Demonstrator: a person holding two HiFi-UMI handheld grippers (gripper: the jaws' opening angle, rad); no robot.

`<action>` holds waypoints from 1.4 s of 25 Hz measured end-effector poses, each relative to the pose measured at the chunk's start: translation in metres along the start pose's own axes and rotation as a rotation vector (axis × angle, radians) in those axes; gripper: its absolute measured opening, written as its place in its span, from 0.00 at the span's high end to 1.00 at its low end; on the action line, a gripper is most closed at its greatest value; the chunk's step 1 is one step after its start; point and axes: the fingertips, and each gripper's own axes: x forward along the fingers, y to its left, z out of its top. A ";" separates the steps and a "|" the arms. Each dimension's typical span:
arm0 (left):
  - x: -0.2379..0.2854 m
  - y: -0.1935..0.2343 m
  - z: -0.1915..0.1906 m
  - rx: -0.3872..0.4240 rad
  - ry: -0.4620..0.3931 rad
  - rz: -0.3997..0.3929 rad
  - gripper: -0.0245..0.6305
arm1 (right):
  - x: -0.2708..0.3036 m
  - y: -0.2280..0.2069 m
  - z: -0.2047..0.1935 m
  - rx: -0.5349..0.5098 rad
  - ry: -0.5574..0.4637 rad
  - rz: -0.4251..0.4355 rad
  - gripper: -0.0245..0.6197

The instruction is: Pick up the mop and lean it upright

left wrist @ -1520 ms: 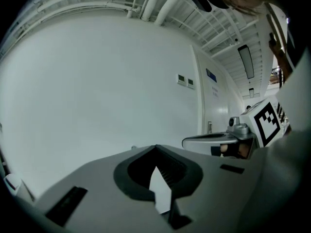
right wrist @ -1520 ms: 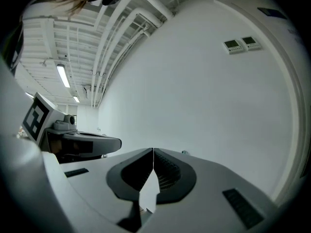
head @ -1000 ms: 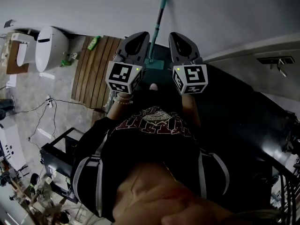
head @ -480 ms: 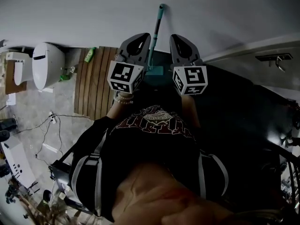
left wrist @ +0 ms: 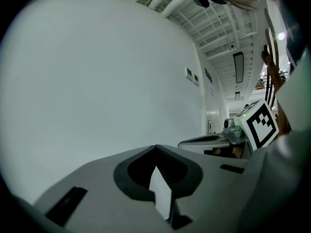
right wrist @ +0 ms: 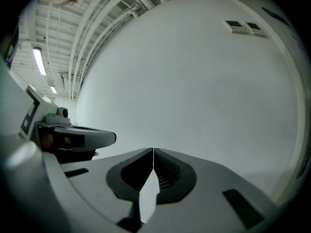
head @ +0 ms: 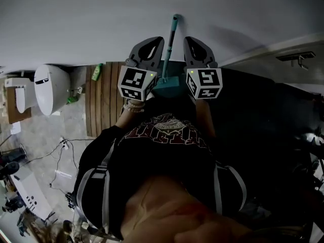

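Observation:
The mop stands upright against the white wall (head: 101, 19). Its teal handle (head: 171, 42) rises from a teal head (head: 168, 86) on the floor. In the head view my left gripper (head: 155, 40) is just left of the handle and my right gripper (head: 189, 39) just right of it. Neither touches it. Both point at the wall, level and side by side. The left gripper (left wrist: 155, 147) has its jaws meeting at the tips with nothing between them. So does the right gripper (right wrist: 153, 150). Neither gripper view shows the mop.
A white toilet (head: 50, 87) stands at the left. Beside it lies a wooden slat mat (head: 104, 97) with a green bottle (head: 97, 71) at its far end. Cables (head: 61, 148) trail over the tiled floor. Dark flooring (head: 263, 130) spreads to the right.
In the head view the mop has drawn nearer, and the toilet and wooden mat have slid to the right. Both grippers stay shut on either side of the handle.

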 end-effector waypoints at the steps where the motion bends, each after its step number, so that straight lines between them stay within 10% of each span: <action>1: 0.001 0.004 -0.001 0.005 0.003 -0.007 0.89 | 0.005 -0.001 -0.002 0.005 0.004 -0.010 0.93; 28: 0.017 0.077 -0.010 -0.054 0.042 0.053 0.89 | 0.110 -0.023 -0.050 0.039 0.174 -0.032 0.93; 35: 0.017 0.090 -0.011 -0.059 0.050 0.079 0.89 | 0.132 -0.027 -0.075 0.031 0.263 -0.045 0.77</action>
